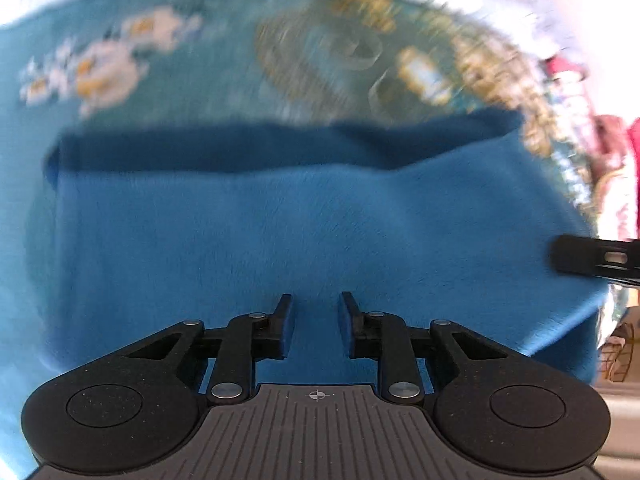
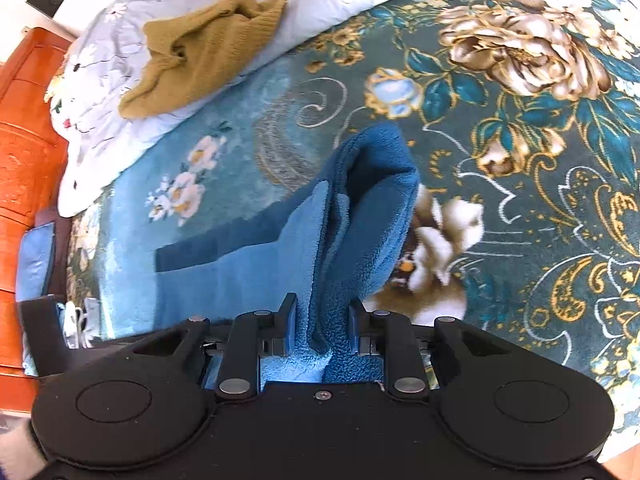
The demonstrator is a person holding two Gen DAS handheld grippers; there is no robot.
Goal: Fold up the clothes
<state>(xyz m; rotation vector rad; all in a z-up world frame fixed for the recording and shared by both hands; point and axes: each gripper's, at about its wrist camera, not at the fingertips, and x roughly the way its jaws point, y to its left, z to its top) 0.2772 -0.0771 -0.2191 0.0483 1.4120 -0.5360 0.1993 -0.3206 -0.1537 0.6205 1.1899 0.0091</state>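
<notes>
The left tongs (image 1: 316, 328) hang just above a blue fleece garment (image 1: 304, 232), their two pads apart with only fleece showing between them, gripping nothing. From this wrist the fleece fills nearly the whole picture, lying flat with a dark shadowed edge across its far side, and the patterned blanket (image 1: 168, 92) beyond it is smeared by blur. At the right edge of that same view a black finger of the other tool (image 1: 592, 258) reaches in over the garment's side.

The right wrist gives what the left cannot: a sharp look at the bed. Here the right tongs (image 2: 322, 328) are clenched on a bunched fold of the blue fleece garment (image 2: 360, 216), which rises up out of the grip as a narrow ridge, while the rest spreads flat on the teal flowered blanket (image 2: 520, 160) to the left. Further back a mustard knitted garment (image 2: 204, 56) lies crumpled on a pale flowered quilt (image 2: 96, 120), well apart from the blue one. Orange-brown carved wooden furniture (image 2: 24, 152) stands along the left edge, with something blue (image 2: 36, 264) beside it that I cannot make out. A black part of the left tool (image 2: 40, 328) shows low at the left of this view
</notes>
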